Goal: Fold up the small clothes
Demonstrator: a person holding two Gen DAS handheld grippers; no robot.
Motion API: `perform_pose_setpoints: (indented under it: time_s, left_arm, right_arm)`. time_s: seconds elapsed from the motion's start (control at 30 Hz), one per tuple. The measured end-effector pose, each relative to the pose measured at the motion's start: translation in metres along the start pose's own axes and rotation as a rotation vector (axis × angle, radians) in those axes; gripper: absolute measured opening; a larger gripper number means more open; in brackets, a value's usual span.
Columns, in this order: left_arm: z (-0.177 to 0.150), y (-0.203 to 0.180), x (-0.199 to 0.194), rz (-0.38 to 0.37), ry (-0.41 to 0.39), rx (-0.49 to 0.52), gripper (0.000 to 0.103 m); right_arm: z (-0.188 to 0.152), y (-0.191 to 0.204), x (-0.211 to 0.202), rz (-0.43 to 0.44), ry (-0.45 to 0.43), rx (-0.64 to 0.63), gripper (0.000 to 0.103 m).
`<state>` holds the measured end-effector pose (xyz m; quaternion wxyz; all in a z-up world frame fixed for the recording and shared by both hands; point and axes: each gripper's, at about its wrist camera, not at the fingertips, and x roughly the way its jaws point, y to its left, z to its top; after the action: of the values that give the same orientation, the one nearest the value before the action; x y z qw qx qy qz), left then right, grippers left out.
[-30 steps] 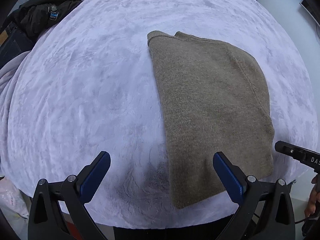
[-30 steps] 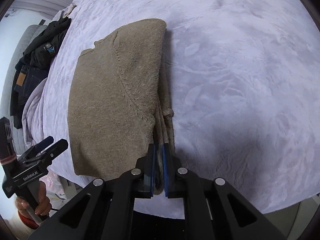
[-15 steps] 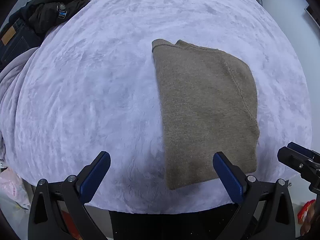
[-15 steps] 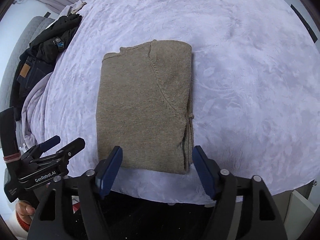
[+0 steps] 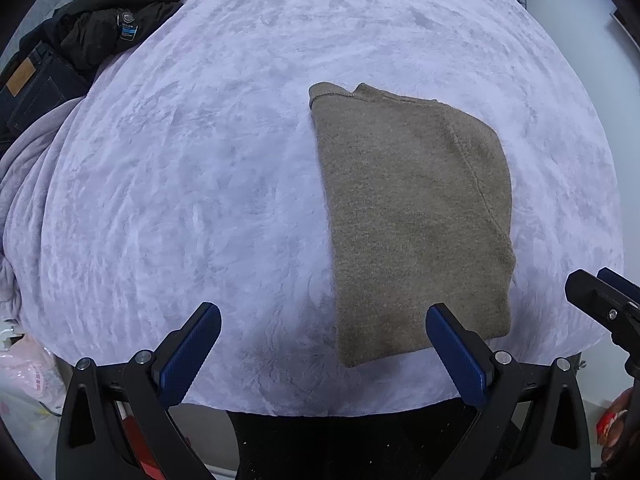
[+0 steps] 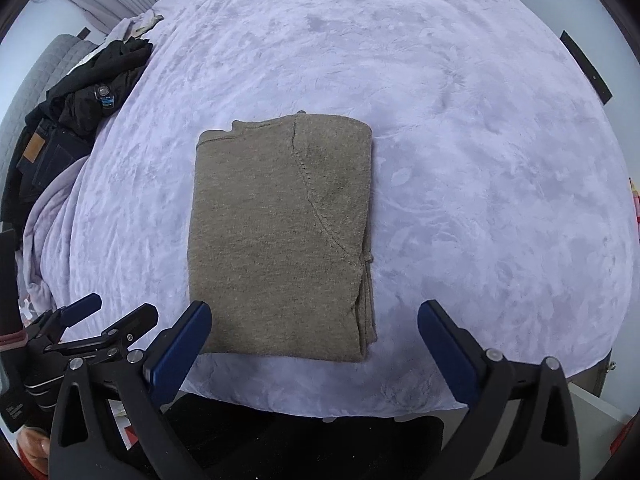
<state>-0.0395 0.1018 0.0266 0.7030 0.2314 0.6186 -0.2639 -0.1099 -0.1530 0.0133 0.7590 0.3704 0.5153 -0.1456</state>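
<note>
Sweater (image 5: 412,216) lies flat and folded on the lilac blanket (image 5: 200,160), seen from my left wrist: a tidy brown rectangle near the front edge, collar end pointing away. My left gripper (image 5: 320,344) hangs over it with its blue pads wide apart, nothing between them, higher above the bed than a second ago. At the right edge the tip of my right gripper (image 5: 604,300) pokes in, clear of the cloth.

From my right wrist: my right gripper (image 6: 314,340) has just let go. A second back its jaws were pinched together on the sweater's (image 6: 280,236) near hem; they have just been opening and now stand wide, empty, lifted off. The fold holds its shape, so I judge this piece done.

Around it: black clothes (image 6: 100,84) and jeans (image 6: 44,152) are heaped at the far left, well apart from the sweater. Nothing blocks the way there; my left gripper (image 6: 104,320) sits low left.
</note>
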Motion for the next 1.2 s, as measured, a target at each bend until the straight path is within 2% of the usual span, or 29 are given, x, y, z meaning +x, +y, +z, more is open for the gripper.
perform_pose_setpoints:
  time_s: [0.3,1.2]
  left_arm:
    - [0.007,0.001,-0.006,0.011,-0.012,-0.005,0.103]
    - [0.011,0.004,-0.006,0.018,-0.014,-0.011,0.103]
  right_arm:
    - [0.004,0.002,0.000,-0.034,0.038,0.004,0.102]
    - [0.011,0.007,0.000,-0.043,0.044,-0.006,0.102]
